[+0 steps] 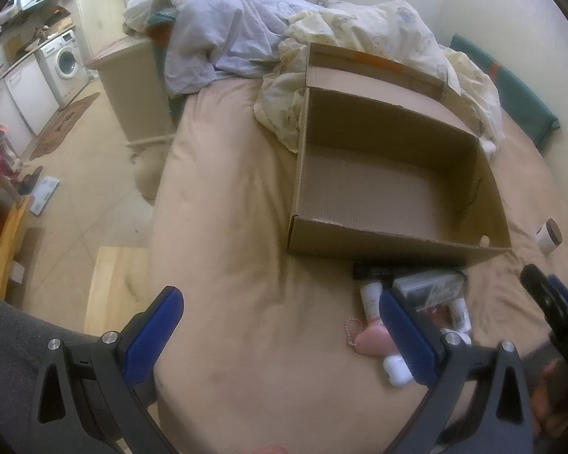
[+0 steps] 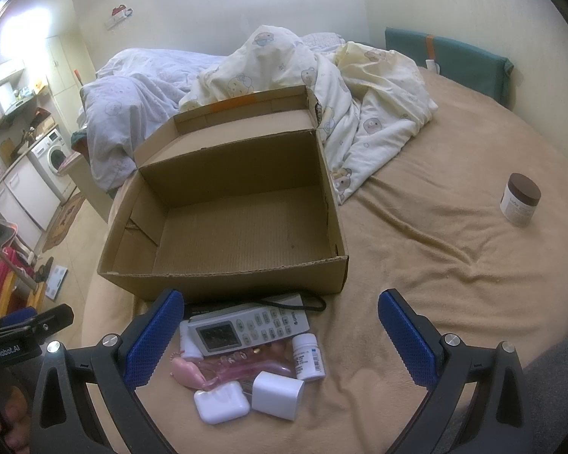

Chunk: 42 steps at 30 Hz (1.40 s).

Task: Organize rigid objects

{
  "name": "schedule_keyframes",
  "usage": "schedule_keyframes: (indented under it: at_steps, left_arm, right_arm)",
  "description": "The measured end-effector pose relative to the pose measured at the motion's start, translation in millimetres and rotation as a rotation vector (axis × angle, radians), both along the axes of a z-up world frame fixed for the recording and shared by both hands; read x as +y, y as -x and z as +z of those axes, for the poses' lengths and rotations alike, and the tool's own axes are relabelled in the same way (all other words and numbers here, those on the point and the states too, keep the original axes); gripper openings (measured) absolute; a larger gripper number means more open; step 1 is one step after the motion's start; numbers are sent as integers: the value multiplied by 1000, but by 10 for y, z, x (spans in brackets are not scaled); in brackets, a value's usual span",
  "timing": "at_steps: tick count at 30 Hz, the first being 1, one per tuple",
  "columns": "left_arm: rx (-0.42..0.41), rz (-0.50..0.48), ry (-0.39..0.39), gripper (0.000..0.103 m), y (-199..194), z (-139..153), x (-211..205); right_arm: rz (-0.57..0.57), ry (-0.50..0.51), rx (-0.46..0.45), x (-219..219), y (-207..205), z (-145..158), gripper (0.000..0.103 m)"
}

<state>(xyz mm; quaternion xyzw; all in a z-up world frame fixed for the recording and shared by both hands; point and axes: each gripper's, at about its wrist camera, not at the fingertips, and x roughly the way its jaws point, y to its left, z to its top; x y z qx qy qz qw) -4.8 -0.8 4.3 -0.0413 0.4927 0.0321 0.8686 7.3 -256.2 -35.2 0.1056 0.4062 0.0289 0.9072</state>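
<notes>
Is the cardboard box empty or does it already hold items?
Empty: the cardboard box shows only bare corrugated floor in both views; the remote lies outside it.

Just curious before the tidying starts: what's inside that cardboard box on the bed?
Nothing shows inside the cardboard box: its bare corrugated floor is visible in both views. Only a strip just behind the near wall is hidden. The remote and small items lie outside, in front.

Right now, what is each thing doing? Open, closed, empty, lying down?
cardboard box: open, empty.
remote: lying flat, in front of the box.
white pill bottle: lying down, capped.
brown-lidded jar: upright, closed.
left gripper: open, empty.
right gripper: open, empty.
</notes>
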Motion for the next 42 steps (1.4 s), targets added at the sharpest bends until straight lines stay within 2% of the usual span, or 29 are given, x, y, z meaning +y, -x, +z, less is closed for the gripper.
schedule_keyframes:
  at_steps: [42]
  left_arm:
    - [25, 3, 4, 103, -34, -80, 5]
  right_arm:
    - [-2, 2, 2, -10, -26, -8, 103]
